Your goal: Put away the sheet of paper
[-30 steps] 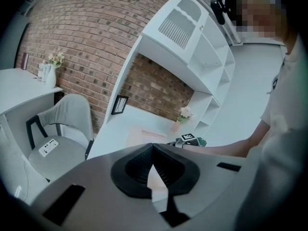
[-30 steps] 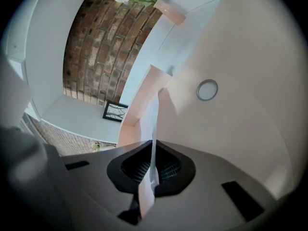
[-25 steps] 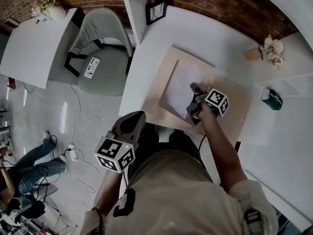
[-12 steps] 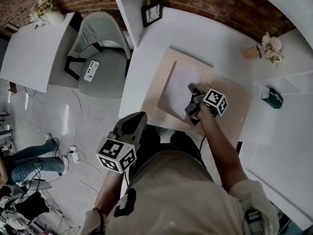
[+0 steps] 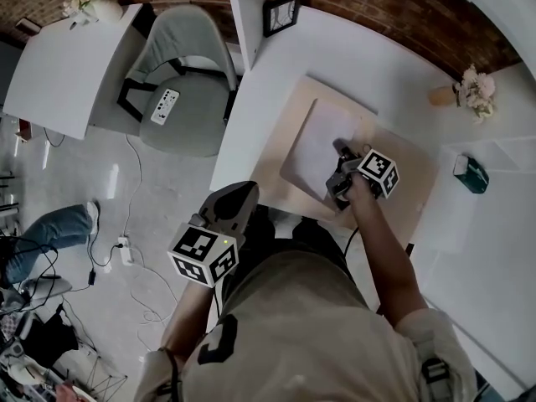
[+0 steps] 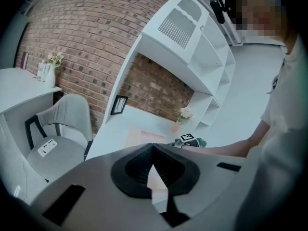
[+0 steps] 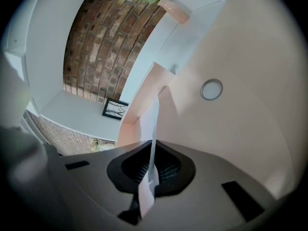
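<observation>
Paper on the board, edge in the right gripper

The sheet of paper (image 5: 316, 145) lies on a board (image 5: 272, 153) on the desk (image 5: 352, 61), and the right gripper (image 5: 342, 159) stands at the sheet's near right edge with that edge pinched between its jaws. Ahead of it and to the left, a picture frame (image 5: 280, 13) stands at the desk's far corner. To its right are a vase of flowers (image 5: 471, 90) and, nearer, a small box (image 5: 470, 174). The left gripper (image 5: 233, 201), jaws together, hangs at the desk's near edge, well apart from the sheet. Ahead of it and to its left is a chair (image 5: 180, 78) with a remote (image 5: 164, 105) on the seat.
</observation>
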{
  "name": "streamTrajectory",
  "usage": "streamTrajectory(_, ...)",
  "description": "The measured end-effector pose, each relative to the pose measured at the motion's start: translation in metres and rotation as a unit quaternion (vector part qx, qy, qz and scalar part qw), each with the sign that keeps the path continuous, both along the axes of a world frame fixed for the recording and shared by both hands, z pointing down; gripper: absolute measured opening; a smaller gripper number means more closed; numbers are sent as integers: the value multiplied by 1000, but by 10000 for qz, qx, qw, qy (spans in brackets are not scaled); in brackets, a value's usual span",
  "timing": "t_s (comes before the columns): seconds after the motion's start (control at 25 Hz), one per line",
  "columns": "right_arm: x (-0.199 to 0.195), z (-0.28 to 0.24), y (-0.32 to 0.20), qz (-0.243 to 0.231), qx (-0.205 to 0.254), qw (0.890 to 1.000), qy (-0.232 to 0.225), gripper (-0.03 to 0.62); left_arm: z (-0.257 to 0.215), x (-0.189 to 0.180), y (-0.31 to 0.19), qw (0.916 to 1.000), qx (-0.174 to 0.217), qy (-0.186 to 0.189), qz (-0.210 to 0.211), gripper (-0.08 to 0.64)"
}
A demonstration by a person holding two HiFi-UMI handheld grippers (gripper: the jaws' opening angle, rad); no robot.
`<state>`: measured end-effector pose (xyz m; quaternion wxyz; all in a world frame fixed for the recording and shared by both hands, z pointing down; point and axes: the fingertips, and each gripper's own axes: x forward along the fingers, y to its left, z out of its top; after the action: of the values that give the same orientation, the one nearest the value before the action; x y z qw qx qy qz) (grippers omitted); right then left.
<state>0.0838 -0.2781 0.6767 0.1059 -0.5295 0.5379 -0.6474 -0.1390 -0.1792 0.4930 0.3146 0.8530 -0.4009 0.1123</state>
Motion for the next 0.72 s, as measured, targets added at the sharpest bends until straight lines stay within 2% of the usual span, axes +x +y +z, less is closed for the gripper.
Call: streamTrajectory(0.72,-2,-1,-3,-107,44,9998,176,28,1,2,1,10000,2,19,29,15)
